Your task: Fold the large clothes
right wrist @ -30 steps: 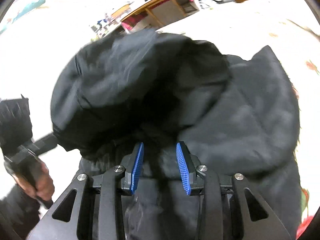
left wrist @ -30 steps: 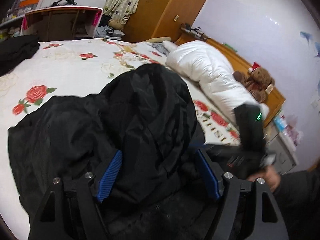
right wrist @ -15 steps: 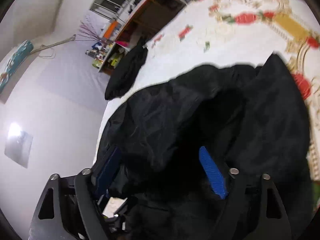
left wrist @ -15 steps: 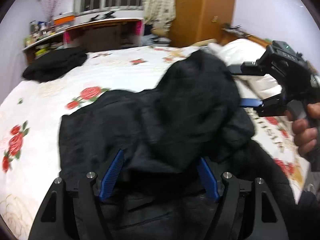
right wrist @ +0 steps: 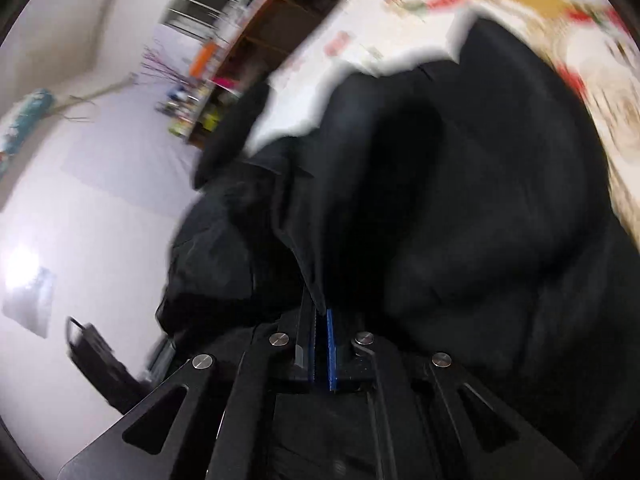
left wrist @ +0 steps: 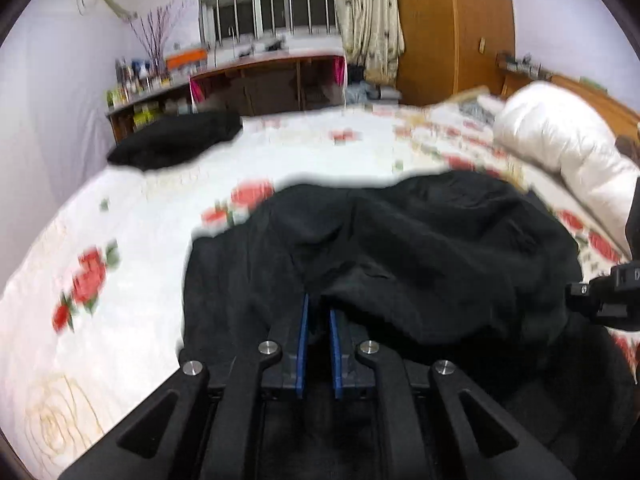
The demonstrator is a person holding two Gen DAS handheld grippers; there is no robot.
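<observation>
Both your left gripper [left wrist: 318, 312] and right gripper [right wrist: 320, 314] have just clamped the near edge of the black jacket [left wrist: 420, 248], whose bulk lies bunched straight ahead on the bed [left wrist: 160, 216].

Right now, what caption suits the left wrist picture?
Left tongs pinch a black jacket lying on a rose-print bed.

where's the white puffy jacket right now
In the left wrist view the white puffy jacket lies at the far right of the bed, against the wooden headboard, beyond the black garment.
</observation>
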